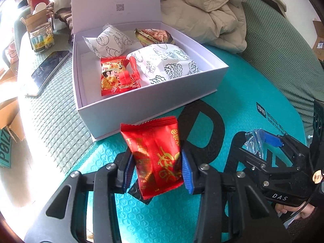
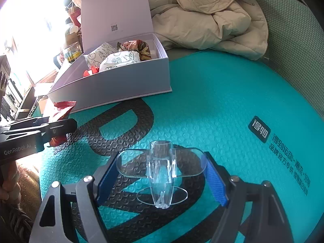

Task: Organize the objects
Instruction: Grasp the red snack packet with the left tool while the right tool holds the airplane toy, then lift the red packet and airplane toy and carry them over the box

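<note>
My left gripper (image 1: 157, 169) is shut on a red snack packet (image 1: 156, 154) with gold print and holds it upright above the teal mat, just in front of the open white box (image 1: 141, 105). The box holds white printed packets (image 1: 162, 62), a red packet with a red toy (image 1: 119, 77) and a brown wrapper (image 1: 154, 36). My right gripper (image 2: 162, 174) is shut on a clear plastic stand (image 2: 162, 172) above the mat. It also shows in the left wrist view (image 1: 261, 141), at the right. The left gripper with the red packet (image 2: 60, 119) shows at the left of the right wrist view.
A teal mat (image 2: 212, 101) with black letters covers a green sofa. A beige jacket (image 1: 212, 12) lies behind the box. A phone (image 1: 48, 68), a glass jar (image 1: 41, 38) and cardboard boxes sit to the left.
</note>
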The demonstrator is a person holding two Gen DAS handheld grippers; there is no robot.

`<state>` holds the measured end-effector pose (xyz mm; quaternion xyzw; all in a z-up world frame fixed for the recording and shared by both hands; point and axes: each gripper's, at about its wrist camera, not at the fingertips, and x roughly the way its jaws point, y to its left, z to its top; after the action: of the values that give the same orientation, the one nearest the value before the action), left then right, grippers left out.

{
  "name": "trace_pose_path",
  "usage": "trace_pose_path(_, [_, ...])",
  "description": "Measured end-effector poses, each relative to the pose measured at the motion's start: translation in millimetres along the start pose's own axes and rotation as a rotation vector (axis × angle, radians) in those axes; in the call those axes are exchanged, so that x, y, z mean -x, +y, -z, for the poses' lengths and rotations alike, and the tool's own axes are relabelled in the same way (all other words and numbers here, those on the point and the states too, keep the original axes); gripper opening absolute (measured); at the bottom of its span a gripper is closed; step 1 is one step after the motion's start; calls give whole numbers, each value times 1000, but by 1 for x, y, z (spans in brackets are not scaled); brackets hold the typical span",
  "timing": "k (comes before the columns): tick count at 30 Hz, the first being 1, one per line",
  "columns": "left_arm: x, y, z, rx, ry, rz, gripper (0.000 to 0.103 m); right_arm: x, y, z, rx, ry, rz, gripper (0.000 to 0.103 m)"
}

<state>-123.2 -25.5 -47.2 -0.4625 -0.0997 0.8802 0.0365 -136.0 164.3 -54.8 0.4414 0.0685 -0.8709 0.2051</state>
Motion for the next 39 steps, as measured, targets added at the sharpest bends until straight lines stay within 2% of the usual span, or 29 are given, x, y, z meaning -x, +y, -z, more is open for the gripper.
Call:
trace_pose_path(12, [35,-8,5,-21,-34,7,38,41,12,11,3,-36,-1,80])
trace_pose_path(20, [57,-1,8,-24,-63,0,38,55,30,9,21,-58,-31,80])
trace_pose_path(28, [81,14,7,-16,-86,-50,38,64,58,-6,89,-84,-59,80])
trace_pose_path(39, [105,31,-7,-37,-91,-82,38,75,99,-42,205,-140,-109,80])
